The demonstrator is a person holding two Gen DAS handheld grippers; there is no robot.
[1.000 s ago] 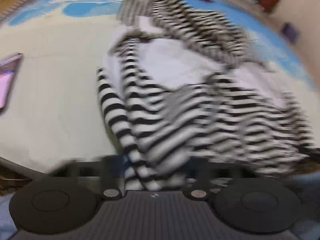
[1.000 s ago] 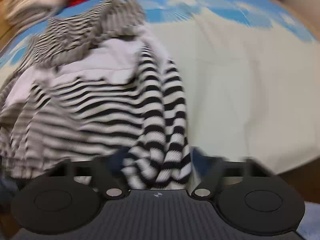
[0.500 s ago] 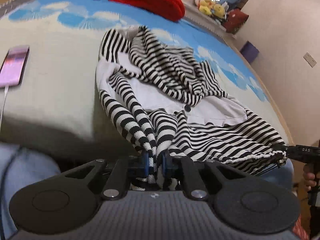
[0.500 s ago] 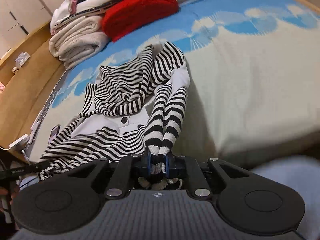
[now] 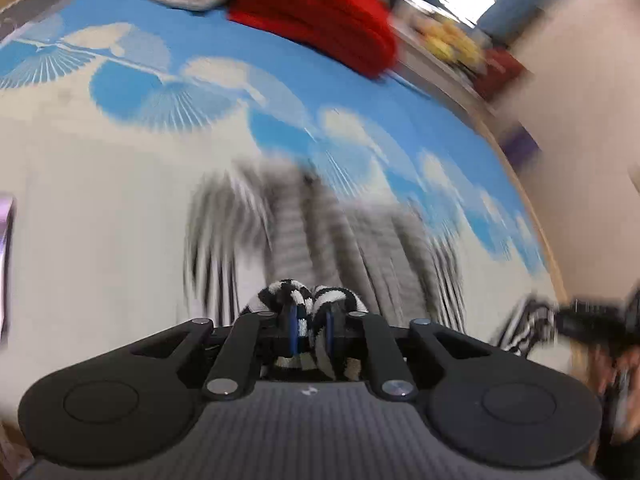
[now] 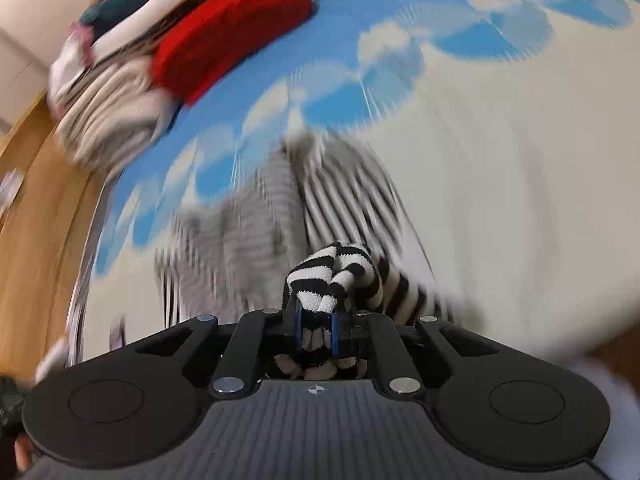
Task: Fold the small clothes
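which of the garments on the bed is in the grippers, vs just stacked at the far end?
The black-and-white striped top: both the left gripper and right gripper pinch its fabric, jaws easing open. The red knit and beige folded pile lie untouched.

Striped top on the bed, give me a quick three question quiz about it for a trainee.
1. True or false: both tongs have striped fabric between their fingers.
2. Which colour is the folded pile beyond the striped top? A green, B red, C yellow.
3. What pattern covers the far part of the bed cover?

Key:
1. True: the left tongs and right tongs each pinch a bunched piece of it, though both are easing open.
2. B, the red pile.
3. Blue and white fan shapes.
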